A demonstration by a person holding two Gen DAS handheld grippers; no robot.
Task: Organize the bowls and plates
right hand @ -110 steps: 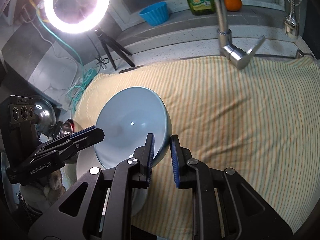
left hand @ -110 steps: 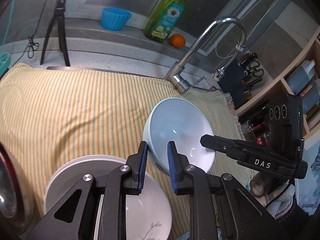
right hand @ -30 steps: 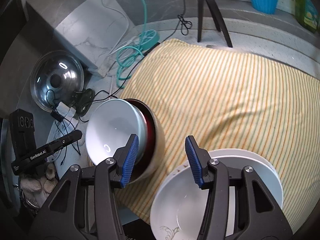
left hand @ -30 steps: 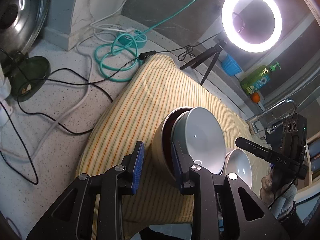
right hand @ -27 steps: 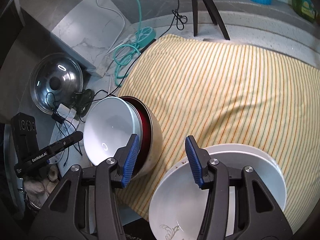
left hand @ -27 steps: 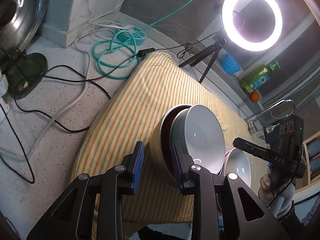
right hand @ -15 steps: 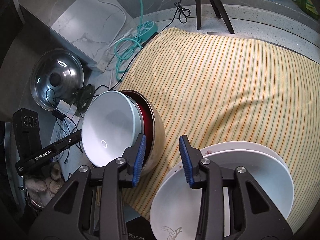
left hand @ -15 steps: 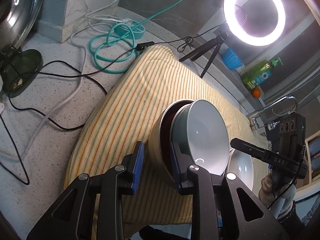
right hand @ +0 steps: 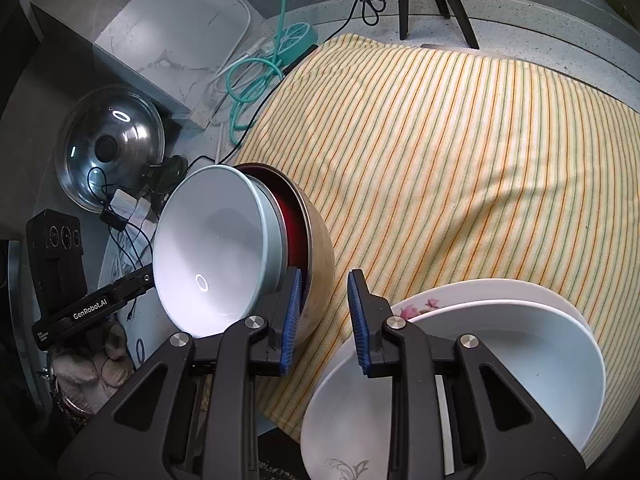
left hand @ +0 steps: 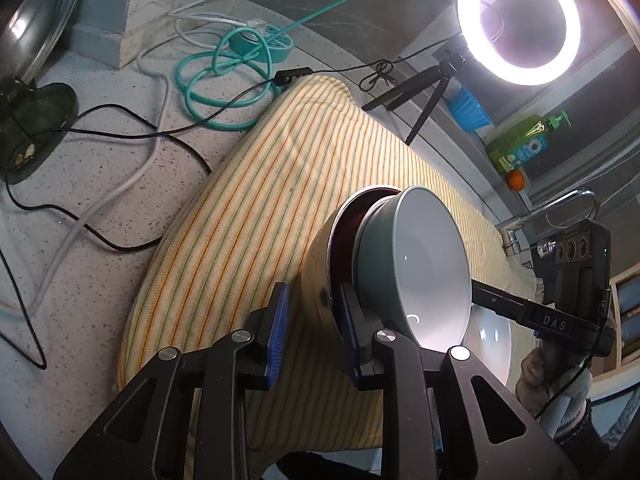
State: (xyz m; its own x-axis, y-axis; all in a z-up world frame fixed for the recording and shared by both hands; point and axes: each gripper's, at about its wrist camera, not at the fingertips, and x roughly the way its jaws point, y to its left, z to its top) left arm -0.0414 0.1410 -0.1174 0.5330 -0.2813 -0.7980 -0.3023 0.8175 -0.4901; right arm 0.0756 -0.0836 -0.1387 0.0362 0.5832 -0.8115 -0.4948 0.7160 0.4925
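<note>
A steel bowl [left hand: 314,264] with a dark red inside lies tipped on its side at the cloth's near left corner. A pale blue-grey bowl [left hand: 416,264] is nested in it. My left gripper [left hand: 314,308] is shut on the steel bowl's rim, one finger inside and one outside. In the right wrist view the steel bowl [right hand: 320,248] has its near wall between the jaws of my right gripper [right hand: 322,304]. Those jaws are closing, and cloth still shows beside the outer pad. A white dish [right hand: 520,352] rests on a flowered plate [right hand: 420,304] just right of it.
The striped cloth [right hand: 460,152] covers the counter. Off its left edge lie a teal cable coil [left hand: 232,76], loose cords and a pot lid [right hand: 108,148]. A ring light [left hand: 520,24] on a tripod, a soap bottle [left hand: 520,144], an orange [left hand: 515,179] and a faucet [left hand: 560,204] stand at the back.
Earlier the right gripper carried the pale bowl near the faucet; now it sits in the steel bowl. Over the last second the right jaws narrowed from wide around the steel bowl's wall and sank slightly.
</note>
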